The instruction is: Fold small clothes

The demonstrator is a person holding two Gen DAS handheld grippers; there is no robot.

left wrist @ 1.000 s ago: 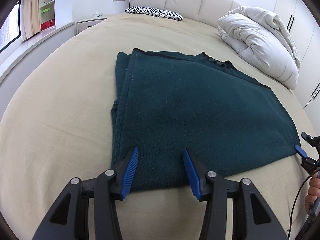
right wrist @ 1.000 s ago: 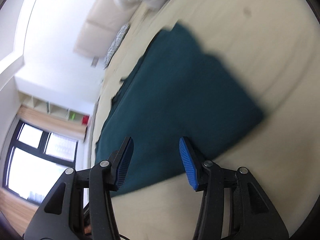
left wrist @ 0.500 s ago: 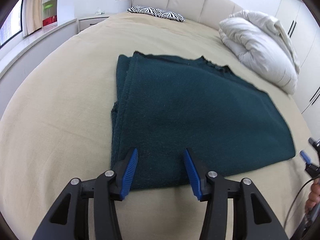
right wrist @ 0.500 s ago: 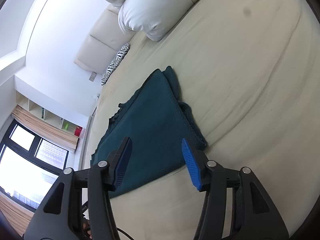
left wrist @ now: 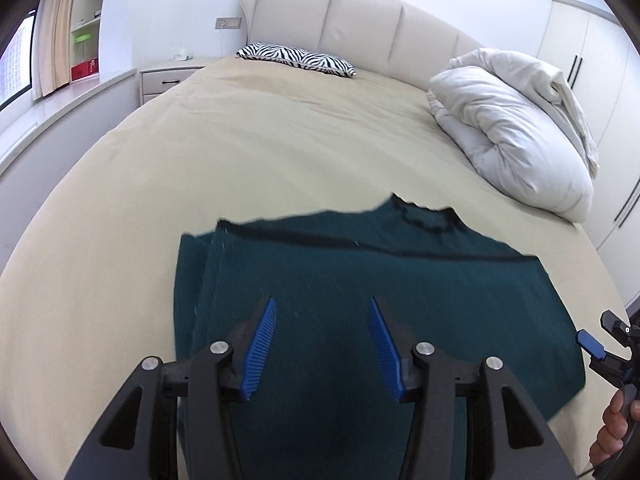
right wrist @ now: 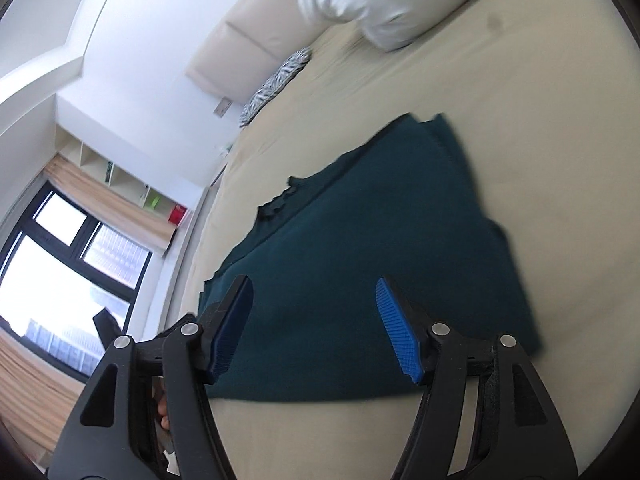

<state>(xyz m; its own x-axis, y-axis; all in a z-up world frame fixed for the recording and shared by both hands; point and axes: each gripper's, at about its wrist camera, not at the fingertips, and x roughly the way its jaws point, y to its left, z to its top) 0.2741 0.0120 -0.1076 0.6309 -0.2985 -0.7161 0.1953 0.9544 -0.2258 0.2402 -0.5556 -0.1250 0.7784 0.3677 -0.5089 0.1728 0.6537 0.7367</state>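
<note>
Dark green garment [left wrist: 360, 280] folded flat on bed [left wrist: 240, 152], left gripper [left wrist: 322, 342] jaws apart and empty, right gripper [right wrist: 316, 328] jaws just widening, nothing between

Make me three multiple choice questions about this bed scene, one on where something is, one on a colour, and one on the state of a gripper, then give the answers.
1. Where does the zebra-print pillow lie?
A. on the bed, near the headboard
B. on top of the garment
C. on the nightstand

2. What colour is the folded garment?
A. beige
B. dark teal green
C. red

3. How does the left gripper stand?
A. shut on the garment
C. shut on the white duvet
B. open, with nothing pinched between its fingers

Answers: 1 A, the pillow lies on the bed close to the padded headboard. 2 B, the knit garment is dark teal against the beige sheet. 3 B, a clear gap shows between the blue fingers, and the garment lies flat on the bed beyond them.
</note>
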